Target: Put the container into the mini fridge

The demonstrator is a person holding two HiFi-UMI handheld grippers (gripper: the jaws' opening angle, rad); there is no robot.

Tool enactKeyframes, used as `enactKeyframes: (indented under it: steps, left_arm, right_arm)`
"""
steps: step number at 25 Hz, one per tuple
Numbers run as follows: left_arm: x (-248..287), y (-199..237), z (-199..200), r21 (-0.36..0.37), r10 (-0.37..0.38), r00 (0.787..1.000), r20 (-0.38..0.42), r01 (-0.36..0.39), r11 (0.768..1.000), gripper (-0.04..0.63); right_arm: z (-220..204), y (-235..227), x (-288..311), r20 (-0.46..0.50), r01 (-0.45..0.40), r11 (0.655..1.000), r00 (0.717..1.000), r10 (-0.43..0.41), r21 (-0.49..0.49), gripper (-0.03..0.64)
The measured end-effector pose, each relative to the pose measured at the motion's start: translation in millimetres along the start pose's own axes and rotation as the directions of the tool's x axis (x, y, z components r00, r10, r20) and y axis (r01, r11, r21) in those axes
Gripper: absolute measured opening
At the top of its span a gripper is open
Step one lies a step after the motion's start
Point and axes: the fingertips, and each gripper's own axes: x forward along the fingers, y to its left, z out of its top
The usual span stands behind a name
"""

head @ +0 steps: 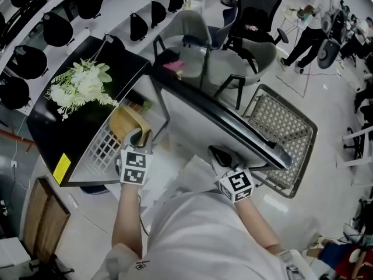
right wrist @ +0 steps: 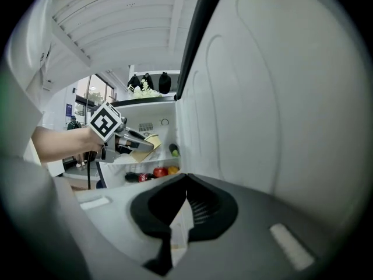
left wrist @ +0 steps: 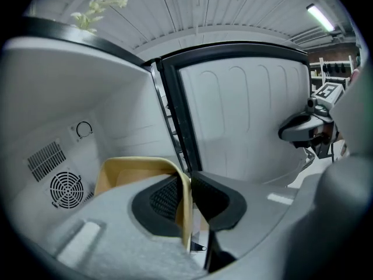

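Observation:
The black mini fridge stands with its door swung open. My left gripper reaches into the white inside, over the wire shelf. It is shut on the side wall of a tan container. In the left gripper view the container's thin rim is pinched between the pads, with a fan vent behind. My right gripper sits low beside the door's inner face, shut with nothing in it. It looks at the left gripper and the container.
White flowers lie on the fridge top. Red items and a green-capped bottle sit on the lower fridge shelves. Grey chairs stand behind the door, a wire basket lies right of it, and a person stands far right.

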Motion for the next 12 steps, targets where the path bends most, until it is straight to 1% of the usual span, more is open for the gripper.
enactKeyframes:
  steps: [5, 12]
  left_arm:
    - [23.0, 12.1, -1.6, 0.019, -0.026, 0.999, -0.042, 0.027, 0.999, 0.060]
    - [43.6, 21.3, -3.7, 0.066, -0.033, 0.995, -0.097, 0.039, 0.997, 0.058]
  right_arm:
    - [-1.7, -6.5, -7.3, -0.006, 0.053, 0.998, 0.999, -0.053, 0.016, 0.003]
    - [-3.7, -11.6, -16.3, -0.016, 0.099, 0.995, 0.995, -0.099, 0.028, 0.003]
